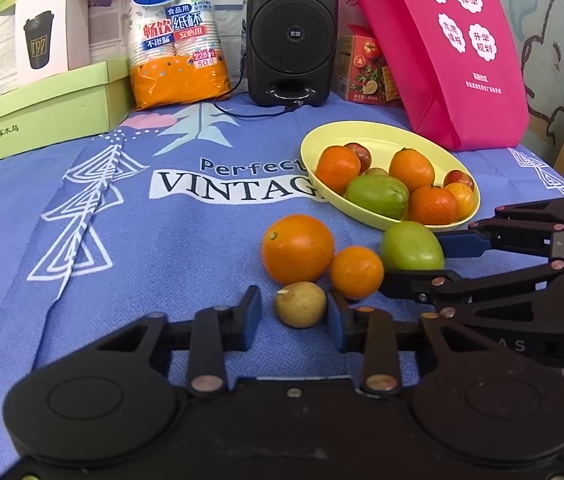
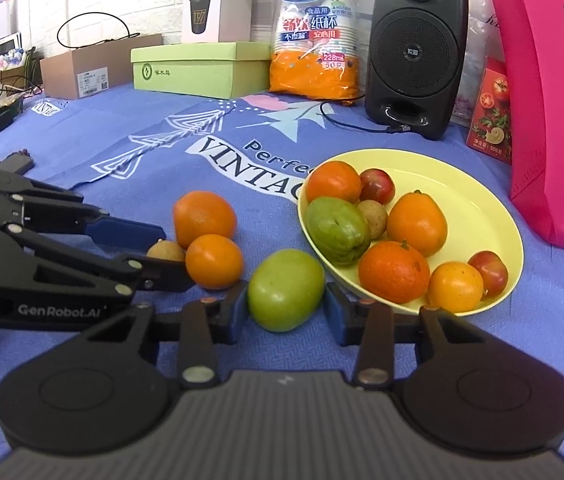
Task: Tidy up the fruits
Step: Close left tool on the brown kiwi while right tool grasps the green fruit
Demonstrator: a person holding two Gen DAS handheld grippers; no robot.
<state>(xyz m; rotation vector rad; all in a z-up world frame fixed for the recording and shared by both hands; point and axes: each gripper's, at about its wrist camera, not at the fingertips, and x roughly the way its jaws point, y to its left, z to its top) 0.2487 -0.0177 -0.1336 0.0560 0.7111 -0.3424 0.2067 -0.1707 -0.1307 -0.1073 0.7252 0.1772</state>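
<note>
On the blue cloth my left gripper (image 1: 294, 312) is shut on a small brown fruit (image 1: 300, 305), its blue pads hugging both sides. From the right wrist view, the left gripper (image 2: 171, 254) holds that fruit (image 2: 165, 251) low on the cloth. My right gripper (image 2: 286, 308) is shut on a green fruit (image 2: 286, 290) beside the yellow bowl (image 2: 462, 184); in the left wrist view the right gripper (image 1: 414, 260) clasps the green fruit (image 1: 412, 246). A large orange (image 1: 298, 248) and a small orange (image 1: 357, 272) lie between the grippers. The bowl (image 1: 362, 130) holds several fruits.
Behind the bowl stand a black speaker (image 1: 292, 32) with its cable (image 1: 241, 112), a pink bag (image 1: 442, 48) and a red cracker box (image 1: 366, 68). A pack of paper cups (image 1: 173, 40) and a green box (image 1: 45, 112) line the back left.
</note>
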